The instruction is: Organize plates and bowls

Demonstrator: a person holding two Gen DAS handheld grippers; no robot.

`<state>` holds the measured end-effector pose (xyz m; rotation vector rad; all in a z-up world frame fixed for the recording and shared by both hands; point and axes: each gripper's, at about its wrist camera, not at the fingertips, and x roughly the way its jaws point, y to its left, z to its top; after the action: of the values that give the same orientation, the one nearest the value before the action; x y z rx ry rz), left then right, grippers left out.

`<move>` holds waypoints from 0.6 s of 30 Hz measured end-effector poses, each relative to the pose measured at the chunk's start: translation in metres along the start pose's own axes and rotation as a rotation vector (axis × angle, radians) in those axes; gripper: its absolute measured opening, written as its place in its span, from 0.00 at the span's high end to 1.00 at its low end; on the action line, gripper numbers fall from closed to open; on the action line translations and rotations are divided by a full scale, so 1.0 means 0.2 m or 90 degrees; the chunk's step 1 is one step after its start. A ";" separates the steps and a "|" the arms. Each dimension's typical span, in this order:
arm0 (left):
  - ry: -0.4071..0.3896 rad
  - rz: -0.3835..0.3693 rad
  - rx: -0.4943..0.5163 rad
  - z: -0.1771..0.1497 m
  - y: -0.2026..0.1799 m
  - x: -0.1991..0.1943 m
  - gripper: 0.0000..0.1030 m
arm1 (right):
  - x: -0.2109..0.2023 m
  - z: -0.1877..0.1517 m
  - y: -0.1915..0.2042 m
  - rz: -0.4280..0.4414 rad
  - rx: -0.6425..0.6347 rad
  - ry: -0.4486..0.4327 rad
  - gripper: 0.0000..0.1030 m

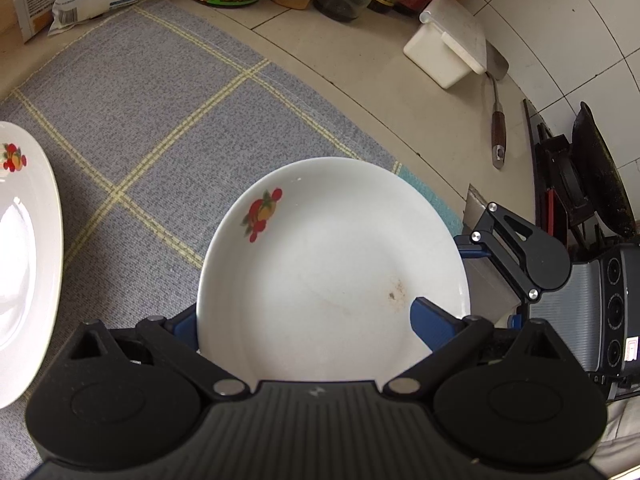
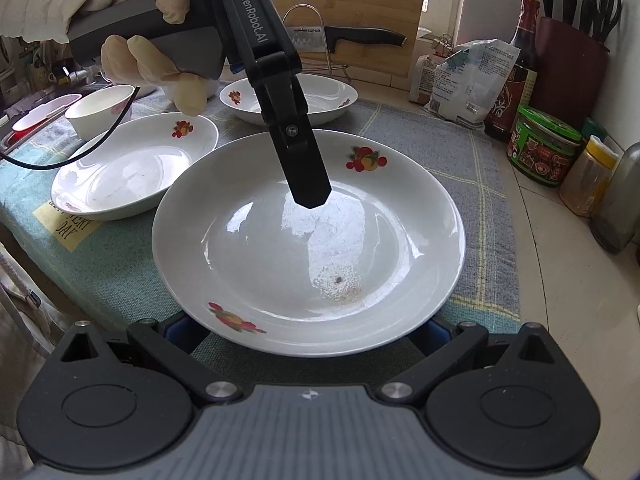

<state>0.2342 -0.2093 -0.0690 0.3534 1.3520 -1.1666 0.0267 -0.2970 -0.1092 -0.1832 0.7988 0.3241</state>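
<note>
A white plate with fruit decals (image 1: 332, 264) (image 2: 308, 248) lies on the grey checked cloth (image 1: 160, 112). A brown speck marks its middle. My left gripper (image 1: 304, 312) stands open across its rim: one blue finger (image 1: 430, 320) is over the inside, the other (image 1: 186, 326) is outside and below the edge. From the right wrist view a black finger (image 2: 304, 168) of it points down over the plate. My right gripper (image 2: 310, 330) is open, and its blue fingers (image 2: 186, 330) disappear beneath the plate's near rim.
A second plate (image 2: 132, 168) (image 1: 24, 260), a deeper dish (image 2: 288, 96) and a small bowl (image 2: 100, 110) sit on the cloth at far left. Jars (image 2: 540, 148), bottles, a bag (image 2: 468, 84) and a knife block (image 2: 568, 64) line the right. A white box (image 1: 444, 48), a spatula (image 1: 498, 120) and a wok (image 1: 600, 168) stand by the stove.
</note>
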 end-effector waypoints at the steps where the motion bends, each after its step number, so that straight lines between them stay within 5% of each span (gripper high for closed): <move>1: -0.002 0.002 0.000 0.00 0.00 0.00 0.03 | 0.00 0.01 0.00 -0.001 -0.002 0.001 0.00; 18: -0.033 0.013 -0.007 0.14 0.04 -0.04 0.03 | 0.05 0.11 -0.16 0.007 -0.019 0.001 0.00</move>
<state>0.2580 -0.2234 -0.0573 0.3261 1.3068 -1.1443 0.0581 -0.3180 -0.0998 -0.2071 0.7971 0.3456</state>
